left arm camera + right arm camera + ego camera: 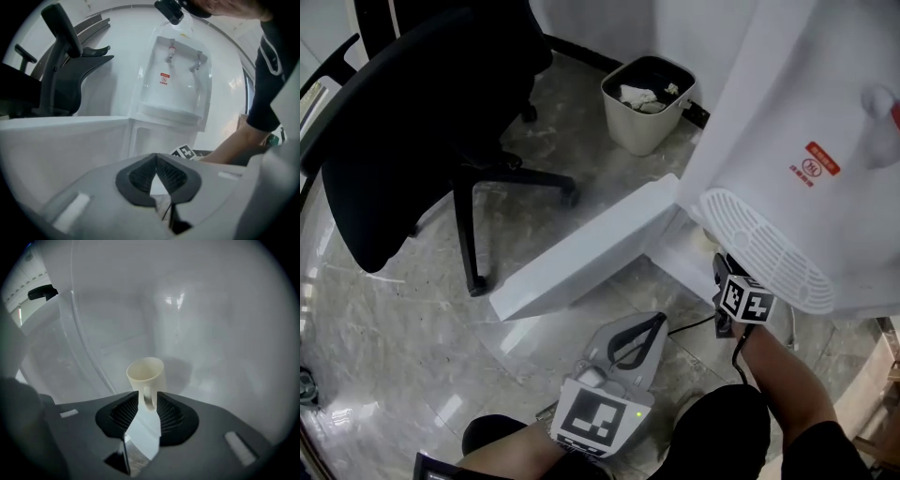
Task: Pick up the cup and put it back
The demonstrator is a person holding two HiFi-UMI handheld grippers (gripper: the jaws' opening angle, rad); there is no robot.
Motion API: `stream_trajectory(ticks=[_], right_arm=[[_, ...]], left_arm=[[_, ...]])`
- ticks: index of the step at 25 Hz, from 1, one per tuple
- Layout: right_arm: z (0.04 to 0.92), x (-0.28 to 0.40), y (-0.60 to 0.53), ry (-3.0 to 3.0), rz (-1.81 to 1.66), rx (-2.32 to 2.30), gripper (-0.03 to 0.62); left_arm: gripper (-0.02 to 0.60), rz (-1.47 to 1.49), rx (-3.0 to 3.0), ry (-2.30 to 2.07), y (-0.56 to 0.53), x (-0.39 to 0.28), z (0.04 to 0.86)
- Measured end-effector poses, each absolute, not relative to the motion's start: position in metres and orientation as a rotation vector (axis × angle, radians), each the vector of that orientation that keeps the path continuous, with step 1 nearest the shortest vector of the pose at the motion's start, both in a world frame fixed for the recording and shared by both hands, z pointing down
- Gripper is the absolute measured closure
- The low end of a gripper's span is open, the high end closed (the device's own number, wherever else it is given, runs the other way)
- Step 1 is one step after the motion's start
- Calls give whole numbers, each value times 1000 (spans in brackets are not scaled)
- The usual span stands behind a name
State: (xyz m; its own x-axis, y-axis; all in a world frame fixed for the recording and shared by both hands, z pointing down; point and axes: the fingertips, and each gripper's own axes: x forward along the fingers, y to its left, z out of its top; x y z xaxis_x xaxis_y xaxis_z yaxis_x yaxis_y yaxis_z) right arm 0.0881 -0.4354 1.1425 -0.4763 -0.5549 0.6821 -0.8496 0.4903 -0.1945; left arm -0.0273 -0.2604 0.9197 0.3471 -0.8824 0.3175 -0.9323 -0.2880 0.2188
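Note:
A cream cup with a handle stands upright on the white floor inside the lower cabinet of the water dispenser. My right gripper reaches into that cabinet. Its jaws stand on either side of the cup's handle with a thin gap at each side, so it is open. In the head view only its marker cube and the forearm behind it show under the dispenser's drip tray. My left gripper hangs low in front of the cabinet, shut and holding nothing; its tips meet.
The cabinet's white door stands swung open to the left, over the marble floor. A black office chair is at the left. A pale waste bin with paper in it stands by the wall behind the door.

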Motion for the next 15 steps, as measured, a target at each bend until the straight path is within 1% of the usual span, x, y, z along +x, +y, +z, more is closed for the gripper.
stream_trajectory(ticks=[4,9,11,12,15], right_arm=[[1169,91,-445,-2153,760,1172,464],[1165,81,-450,-2170,713,1130,468],[1172,81,-451,-2160,678,1106,492],[1174,79,-450,-2158,655,1090,521],[1170,75,-449,-2167,606,1067,537]], left_arm=[[578,170,2189,-1622,-255,-41,925],[578,191,2176,-1636,-248,-44,926],[578,194,2175,-1640,-248,-46,926],[578,199,2175,-1639,-247,-46,926],[578,207,2181,-1630,-246,-45,926]])
